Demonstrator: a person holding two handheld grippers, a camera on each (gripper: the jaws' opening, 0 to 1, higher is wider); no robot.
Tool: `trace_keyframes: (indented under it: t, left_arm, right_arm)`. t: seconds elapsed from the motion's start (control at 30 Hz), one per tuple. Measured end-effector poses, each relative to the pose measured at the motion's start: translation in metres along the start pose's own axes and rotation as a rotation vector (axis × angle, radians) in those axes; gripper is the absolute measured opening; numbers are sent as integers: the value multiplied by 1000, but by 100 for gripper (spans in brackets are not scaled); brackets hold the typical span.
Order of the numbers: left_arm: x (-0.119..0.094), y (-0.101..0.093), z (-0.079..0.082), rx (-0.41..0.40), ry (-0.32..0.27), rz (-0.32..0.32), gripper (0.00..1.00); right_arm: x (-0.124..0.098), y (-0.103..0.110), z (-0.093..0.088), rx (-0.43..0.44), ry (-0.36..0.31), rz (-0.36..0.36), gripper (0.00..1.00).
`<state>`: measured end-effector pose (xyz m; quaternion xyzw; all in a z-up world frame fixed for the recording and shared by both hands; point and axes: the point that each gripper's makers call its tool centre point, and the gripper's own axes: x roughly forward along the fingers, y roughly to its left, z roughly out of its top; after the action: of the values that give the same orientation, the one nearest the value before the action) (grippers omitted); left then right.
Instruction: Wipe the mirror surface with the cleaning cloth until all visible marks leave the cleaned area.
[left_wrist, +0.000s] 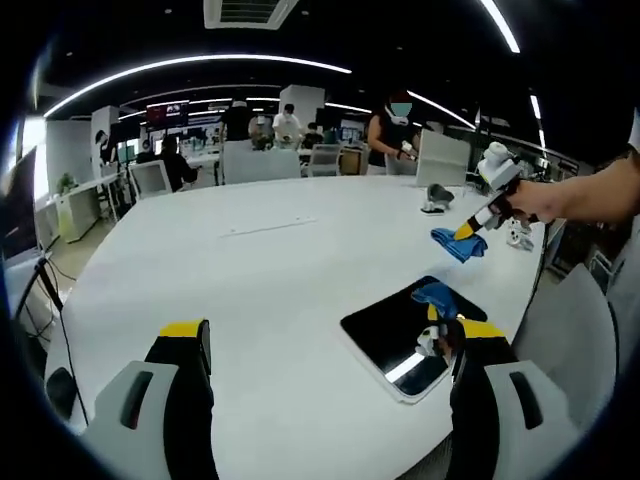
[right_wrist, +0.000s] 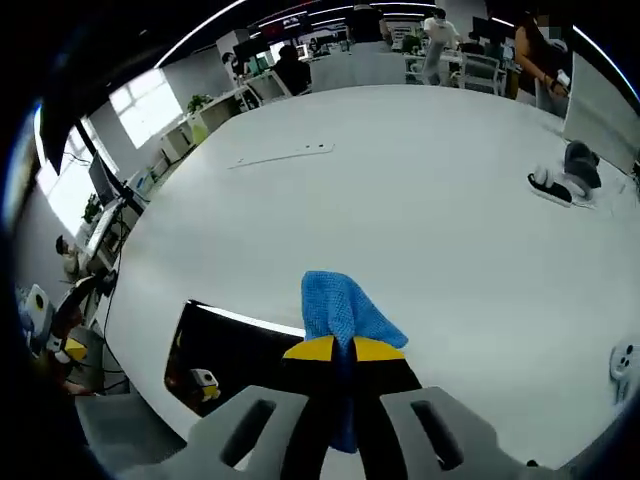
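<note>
Two tools, right tool (right_wrist: 345, 350) clamping blue cloth (right_wrist: 340, 312), left tool (left_wrist: 330, 340) wide apart

The left tool (left_wrist: 330, 345) has two black jaws on pale grey moulded bodies, each body cut with a dark oblong slot, and each jaw ends in a yellow tip. The right tool (right_wrist: 344, 349) is built alike: black jaws, yellow tips, grey housings with slanted slots. In the left gripper view the right tool (left_wrist: 468, 232) has a white body and a black neck. The person's forearm (left_wrist: 590, 195) behind it is bare, without a sleeve.
</note>
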<state>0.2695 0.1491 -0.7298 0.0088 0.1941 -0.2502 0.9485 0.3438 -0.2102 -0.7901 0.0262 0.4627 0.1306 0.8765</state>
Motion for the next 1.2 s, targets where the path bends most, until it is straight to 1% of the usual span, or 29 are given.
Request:
trace_keyframes:
  t: [0.03,0.07,0.23,0.4,0.43,0.5,0.63,0.73,0.83,0.97,1.1,1.2]
  left_arm:
    - [0,1,-1,-8,-1,5,99]
    - [-1,1,-1,-10,0,6,99]
    - [-4,-1,-12,-7,18,4,99]
    - [-8,1,-18,-44,26,14,99]
    - [-9,1,-19,-43,29,15,99]
    - [-11,1,-20,-35,38,15,99]
    - [-14,2,-20,-25,46,17,99]
    - [-15,3,-19,-25,49,20,99]
    - [-15,2,-17,-24,48,20,99]
    - [-13,3,-17,-18,51,20,99]
    - [-11,2,-15,-19,44,21,99]
    - [-9,2,-13,-28,28,22,99]
  right_arm:
    - [-3,-5,-4,-22,10,-19,0]
    - [-5,-6,-6,-25,15,-21,0]
    - [-9,-15,-20,-8,44,-18,0]
    - [2,-27,-37,28,73,-26,0]
    - [4,-27,-43,50,86,-29,0]
    - [12,-33,-50,55,93,-41,0]
    - [23,-36,-66,79,116,-46,0]
    - [29,-37,-76,76,128,-51,0]
    - [33,-39,-82,65,136,-62,0]
    - [37,-41,-83,63,145,-62,1]
    - [38,-41,-84,92,131,-65,1]
    - [37,-41,-84,86,123,-62,1]
